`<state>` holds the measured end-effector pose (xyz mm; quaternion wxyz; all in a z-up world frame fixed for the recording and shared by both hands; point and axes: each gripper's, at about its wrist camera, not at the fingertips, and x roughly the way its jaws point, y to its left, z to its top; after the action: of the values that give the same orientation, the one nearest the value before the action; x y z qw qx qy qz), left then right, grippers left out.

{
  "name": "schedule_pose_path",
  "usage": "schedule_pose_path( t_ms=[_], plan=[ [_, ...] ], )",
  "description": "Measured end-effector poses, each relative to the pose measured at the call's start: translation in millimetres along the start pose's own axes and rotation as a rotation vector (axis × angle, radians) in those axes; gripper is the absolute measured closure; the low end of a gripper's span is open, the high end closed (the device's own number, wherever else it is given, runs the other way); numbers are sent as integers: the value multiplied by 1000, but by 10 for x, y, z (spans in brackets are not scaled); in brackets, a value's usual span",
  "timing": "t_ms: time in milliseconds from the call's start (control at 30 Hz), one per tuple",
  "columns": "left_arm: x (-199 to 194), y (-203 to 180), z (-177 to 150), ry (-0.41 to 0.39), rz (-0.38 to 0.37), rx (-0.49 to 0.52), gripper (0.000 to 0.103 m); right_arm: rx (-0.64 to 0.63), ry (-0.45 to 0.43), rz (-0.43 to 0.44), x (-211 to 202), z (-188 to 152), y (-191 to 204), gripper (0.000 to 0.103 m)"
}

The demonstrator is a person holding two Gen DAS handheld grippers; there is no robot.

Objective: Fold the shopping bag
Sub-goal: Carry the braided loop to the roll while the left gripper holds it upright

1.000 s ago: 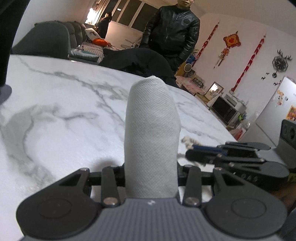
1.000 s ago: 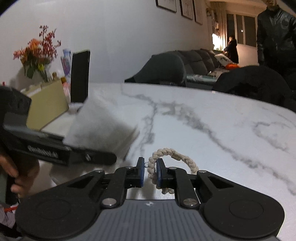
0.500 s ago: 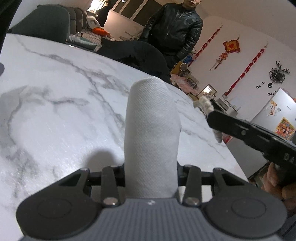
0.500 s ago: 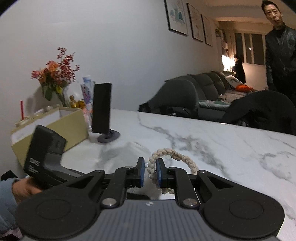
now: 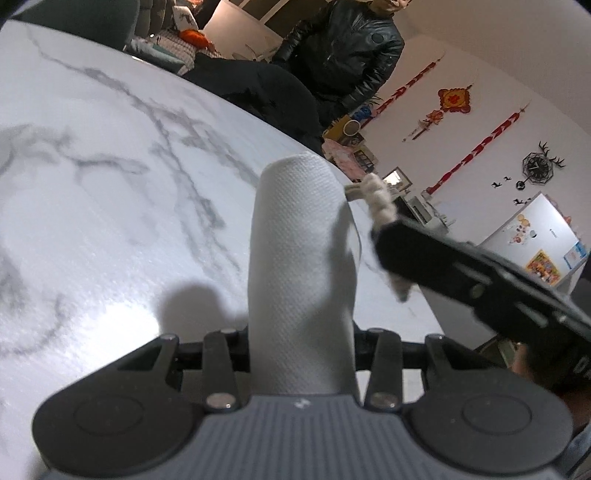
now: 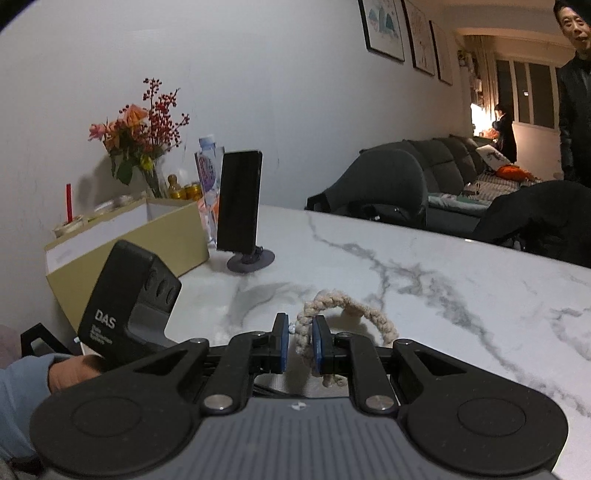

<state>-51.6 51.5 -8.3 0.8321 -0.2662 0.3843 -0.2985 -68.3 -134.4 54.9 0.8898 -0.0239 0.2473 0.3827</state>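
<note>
The left gripper was clamped on the white bag, folded fabric standing up between its fingers. The right gripper was pinched on the braided rope handle, both held above the marble surface.

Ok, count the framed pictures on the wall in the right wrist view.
3. The framed pictures hang in a row high on the wall: nearest, middle, farthest beside the lit doorway. The nearest one is cut by the top edge; more may be hidden.
</note>
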Motion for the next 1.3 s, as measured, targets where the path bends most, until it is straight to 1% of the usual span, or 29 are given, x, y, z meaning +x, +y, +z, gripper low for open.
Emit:
schedule_pose_path(
  t_ms=[200,400,467,600,700,800,867,933,1033,1167,1300],
  plan=[
    [73,50,3,14,-25,-37,65,25,17,1,36,-61,-59,89],
    [134,55,10,11,-57,-86,65,63,14,1,8,-31,-93,87],
    [143,55,12,5,-72,-102,65,84,3,6,-29,-20,-108,81],
    [153,71,38,-5,-81,-126,65,125,-36,21,-112,-16,-156,80],
    [122,136,26,-14,-79,-144,66,174,-62,13,-132,-42,-228,80],
    [94,159,13,-27,-61,-140,66,226,-61,15,-104,-74,-314,80],
    [86,127,22,-35,-44,-116,66,255,-56,14,-83,-106,-356,81],
    [28,64,19,-45,-10,-71,66,284,-54,30,-68,-140,-389,81],
    [-53,-89,40,-62,73,54,66,331,-61,74,-48,-195,-409,81],
    [-91,-305,61,-87,217,222,66,422,-72,108,-7,-268,-442,80],
    [-37,-553,56,-65,327,388,66,483,-92,113,-47,-343,-450,80]
  ],
)
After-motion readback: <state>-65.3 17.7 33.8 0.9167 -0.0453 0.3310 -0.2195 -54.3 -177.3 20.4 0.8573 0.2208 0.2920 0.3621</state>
